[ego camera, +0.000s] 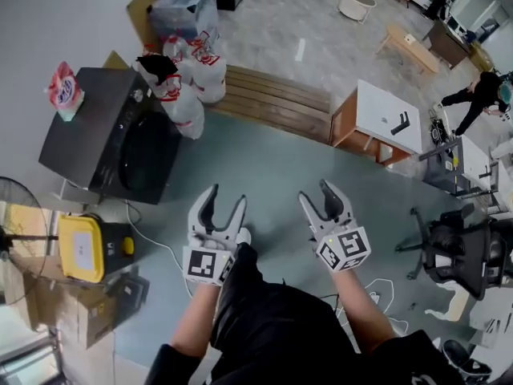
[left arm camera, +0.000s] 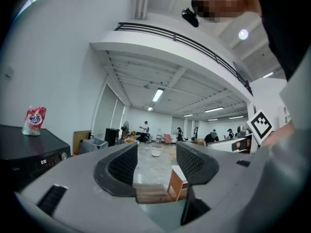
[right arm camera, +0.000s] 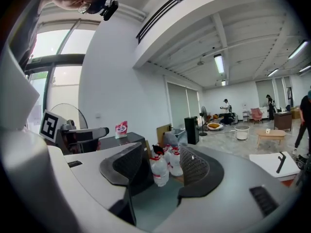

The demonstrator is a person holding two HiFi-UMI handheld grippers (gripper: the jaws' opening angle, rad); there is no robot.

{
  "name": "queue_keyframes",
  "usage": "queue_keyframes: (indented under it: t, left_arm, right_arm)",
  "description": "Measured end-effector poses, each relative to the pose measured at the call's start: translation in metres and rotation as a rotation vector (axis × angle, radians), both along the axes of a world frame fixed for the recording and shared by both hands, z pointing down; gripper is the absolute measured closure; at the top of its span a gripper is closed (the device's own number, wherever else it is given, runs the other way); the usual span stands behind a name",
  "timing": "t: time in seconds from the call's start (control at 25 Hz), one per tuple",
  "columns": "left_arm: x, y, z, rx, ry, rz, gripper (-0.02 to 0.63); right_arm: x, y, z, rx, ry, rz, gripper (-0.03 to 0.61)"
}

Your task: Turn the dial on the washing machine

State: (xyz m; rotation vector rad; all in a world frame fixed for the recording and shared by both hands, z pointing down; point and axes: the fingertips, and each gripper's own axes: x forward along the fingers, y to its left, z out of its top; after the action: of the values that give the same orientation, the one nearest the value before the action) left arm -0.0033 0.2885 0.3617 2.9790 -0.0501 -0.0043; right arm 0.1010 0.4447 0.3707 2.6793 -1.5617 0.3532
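The black washing machine [ego camera: 104,135] stands at the left by the wall, its door facing the room. Its small silver dial [ego camera: 138,95] sits on the control strip near the top corner. A pink bag [ego camera: 64,87] rests on the lid. My left gripper [ego camera: 225,199] and right gripper [ego camera: 318,195] are held side by side over the floor, well right of the machine, both open and empty. The left gripper view shows the machine [left arm camera: 29,152] and dial [left arm camera: 63,155] at its left edge, off the jaws' line. In the right gripper view the machine [right arm camera: 121,142] lies behind the left jaw.
Water jugs [ego camera: 188,87] are stacked just right of the machine, beside a low wooden bench [ego camera: 272,103]. A white-topped table [ego camera: 385,119] stands further right and an office chair [ego camera: 457,247] at the far right. A yellow-lidded box [ego camera: 84,247], a fan [ego camera: 16,207] and a floor cable lie near left.
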Motion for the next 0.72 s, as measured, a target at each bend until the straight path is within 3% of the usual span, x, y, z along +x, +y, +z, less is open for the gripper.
queue_keyframes:
  t: [0.32,0.72]
  left_arm:
    - [0.030,-0.093,0.012,-0.050,-0.058,-0.108,0.385]
    - [0.030,-0.177,0.029,-0.068,-0.070,-0.191,0.385]
  right_arm:
    - [0.049,-0.111,0.009,-0.006,-0.036,-0.104,0.365]
    - [0.067,-0.219,0.014,-0.017,-0.012,-0.246,0.365]
